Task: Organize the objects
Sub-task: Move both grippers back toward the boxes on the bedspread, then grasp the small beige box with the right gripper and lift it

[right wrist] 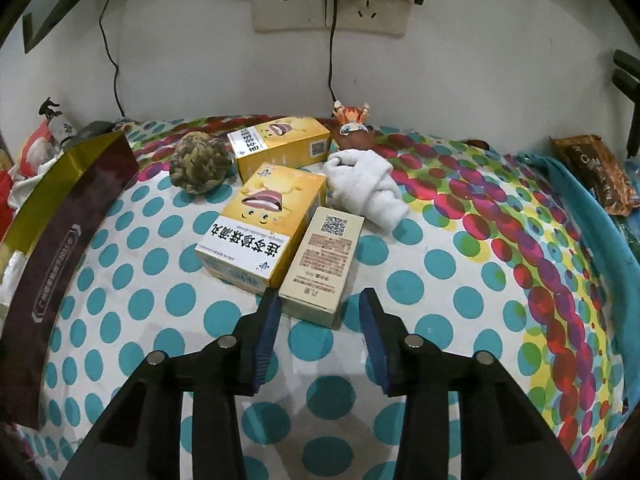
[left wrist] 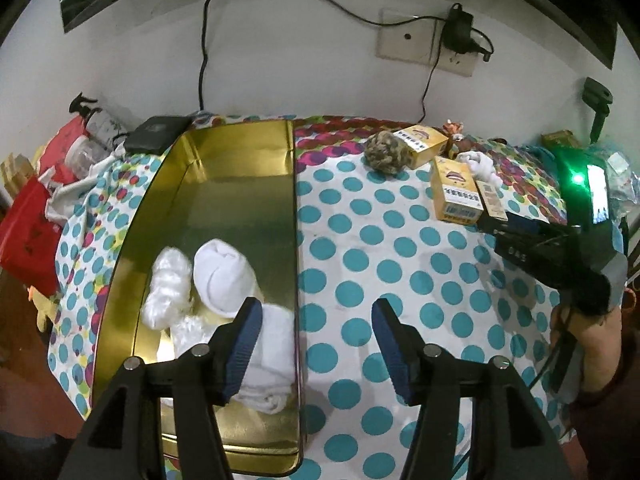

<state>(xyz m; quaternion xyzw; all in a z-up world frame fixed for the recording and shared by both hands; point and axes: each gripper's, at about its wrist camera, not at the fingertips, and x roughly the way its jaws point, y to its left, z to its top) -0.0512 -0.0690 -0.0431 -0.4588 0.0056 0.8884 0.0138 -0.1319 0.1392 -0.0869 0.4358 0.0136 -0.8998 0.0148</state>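
A gold tin box (left wrist: pixel 240 176) lies open on the dotted cloth; white rolled cloths (left wrist: pixel 224 276) lie inside it. My left gripper (left wrist: pixel 316 312) is open and empty over the tin's right wall. My right gripper (right wrist: pixel 318 304) is open, its fingers on either side of the near end of a beige carton (right wrist: pixel 324 264). Beside the carton lie two yellow boxes (right wrist: pixel 264 224), (right wrist: pixel 280 144), a woven ball (right wrist: pixel 198 164), a white rolled cloth (right wrist: pixel 368 188) and a small toy figure (right wrist: pixel 352 128). The right gripper's body (left wrist: pixel 552 256) shows in the left wrist view.
The tin's dark outer wall (right wrist: pixel 68 240) stands at the left in the right wrist view. Red bags and a spray bottle (left wrist: pixel 88 136) crowd the table's left edge. A black device (left wrist: pixel 156 132) sits behind the tin. Cables hang from a wall socket (right wrist: pixel 328 0). A brown packet (right wrist: pixel 596 172) lies far right.
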